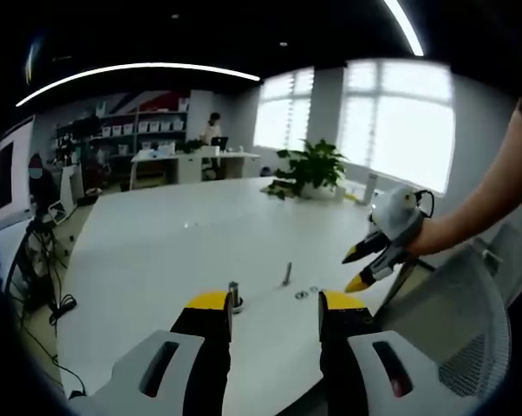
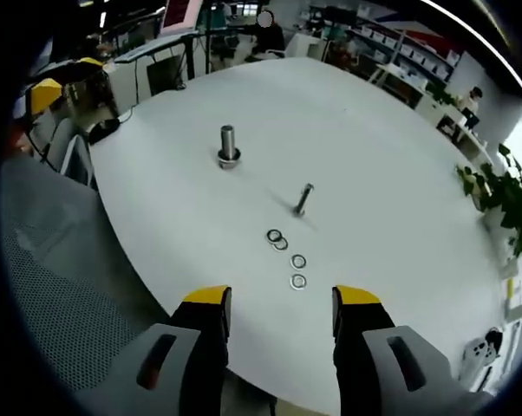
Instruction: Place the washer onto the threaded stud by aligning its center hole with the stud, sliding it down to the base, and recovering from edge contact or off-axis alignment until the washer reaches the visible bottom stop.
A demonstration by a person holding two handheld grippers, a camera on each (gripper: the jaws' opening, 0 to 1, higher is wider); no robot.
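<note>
Several flat metal washers lie on the white table (image 2: 400,173); the nearest washer (image 2: 298,281) is just ahead of my right gripper (image 2: 282,299), which is open and holds nothing. Beyond the washers stands a thin threaded stud (image 2: 303,199), slightly tilted in this view. A thicker stud (image 2: 227,145) on a round base stands farther off. In the left gripper view my left gripper (image 1: 277,303) is open and empty at the table's edge, with the thin stud (image 1: 287,274), two washers (image 1: 302,295) and the thick stud (image 1: 234,296) just ahead. The right gripper (image 1: 358,269) hovers at the right, held by a hand.
A grey mesh chair (image 2: 53,286) stands against the table's near edge. A potted plant (image 1: 311,169) and a small white object (image 1: 369,189) sit at the table's far side. Desks, shelves, a tripod (image 1: 35,234) and a person (image 1: 212,128) are farther back.
</note>
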